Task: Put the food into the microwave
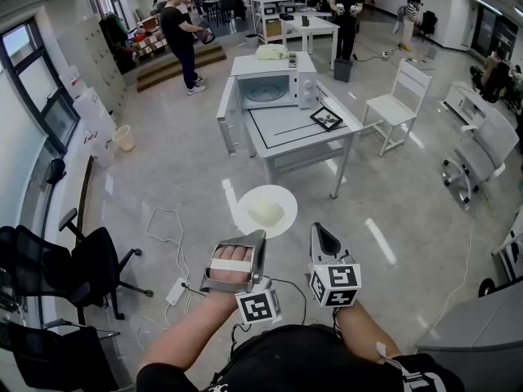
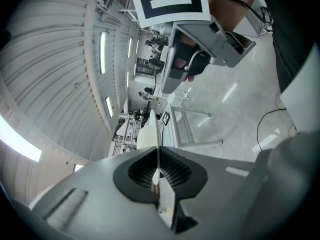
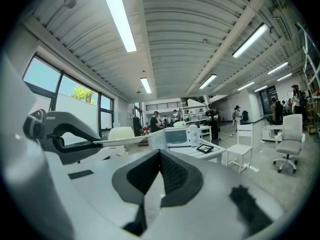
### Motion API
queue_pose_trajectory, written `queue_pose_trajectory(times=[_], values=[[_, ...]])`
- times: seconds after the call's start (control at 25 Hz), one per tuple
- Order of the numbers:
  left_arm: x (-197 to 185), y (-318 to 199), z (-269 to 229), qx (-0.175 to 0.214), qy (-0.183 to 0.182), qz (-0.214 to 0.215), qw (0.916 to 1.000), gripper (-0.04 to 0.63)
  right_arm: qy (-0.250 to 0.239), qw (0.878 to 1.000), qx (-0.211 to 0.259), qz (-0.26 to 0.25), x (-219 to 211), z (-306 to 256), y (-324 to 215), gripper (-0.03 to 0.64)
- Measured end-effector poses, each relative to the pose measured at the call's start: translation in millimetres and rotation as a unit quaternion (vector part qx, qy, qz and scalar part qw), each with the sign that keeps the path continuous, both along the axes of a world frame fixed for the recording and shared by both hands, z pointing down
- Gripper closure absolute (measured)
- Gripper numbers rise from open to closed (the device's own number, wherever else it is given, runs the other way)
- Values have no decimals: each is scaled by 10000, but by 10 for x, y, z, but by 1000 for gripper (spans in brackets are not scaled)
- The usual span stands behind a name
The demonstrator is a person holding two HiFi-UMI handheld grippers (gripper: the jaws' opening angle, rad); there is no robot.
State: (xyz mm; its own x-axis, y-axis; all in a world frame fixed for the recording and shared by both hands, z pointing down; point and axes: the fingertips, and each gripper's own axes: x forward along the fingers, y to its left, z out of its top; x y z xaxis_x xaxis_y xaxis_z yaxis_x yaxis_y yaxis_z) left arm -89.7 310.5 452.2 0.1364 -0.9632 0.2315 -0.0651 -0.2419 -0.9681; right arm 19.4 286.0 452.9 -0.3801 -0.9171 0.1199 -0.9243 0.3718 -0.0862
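Note:
My left gripper (image 1: pixel 258 237) is shut on the near rim of a white plate (image 1: pixel 282 196) that carries a pale lump of food (image 1: pixel 265 211). In the left gripper view the plate (image 2: pixel 150 131) shows edge-on, pinched between the jaws of that gripper (image 2: pixel 158 176). My right gripper (image 1: pixel 320 232) hangs just right of the plate, shut and empty; its own view shows the jaws of the gripper (image 3: pixel 159 159) closed on nothing. The white microwave (image 1: pixel 274 84) stands on a table (image 1: pixel 302 133) well ahead, its door (image 1: pixel 227 114) swung open to the left and the turntable visible.
A black-framed tablet (image 1: pixel 327 118) lies on the table beside the microwave. A white chair (image 1: pixel 396 104) stands right of the table. Cables and a power strip (image 1: pixel 176 291) lie on the floor at my left, near a black office chair (image 1: pixel 78 260). People stand far back.

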Motion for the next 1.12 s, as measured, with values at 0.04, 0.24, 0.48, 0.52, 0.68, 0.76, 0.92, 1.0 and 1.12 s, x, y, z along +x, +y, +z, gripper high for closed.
queue_pose_trajectory(times=[0.04,0.24,0.48,0.52,0.68,0.76,0.92,1.0,1.12], values=[[45,-9,-31,40,4,26,10000,572,-5,10000,2,-8,33,-5,-13,609],[190,-98,29,-26,12,-96,9999,572,-25,10000,39,-69,208,1,-73,609],[404,-240,23,51,-178,-211,9996,572,-23,9998,104,-185,443,-24,-153,609],[461,-254,8,70,-154,-207,9996,572,-22,9997,118,-196,486,-32,-165,609],[673,-268,18,104,-141,-201,9996,572,26,9996,125,-250,646,-13,-175,609],[751,-257,27,76,-95,-204,9997,572,22,9996,117,-271,707,0,-162,609],[838,-289,34,45,-61,-230,9997,572,-3,9996,77,-285,790,32,-199,609],[869,-321,61,46,-91,-218,9997,572,2,9995,58,-302,811,60,-225,609],[902,-408,126,30,-115,-194,9997,572,19,9996,17,-296,838,117,-303,609]])
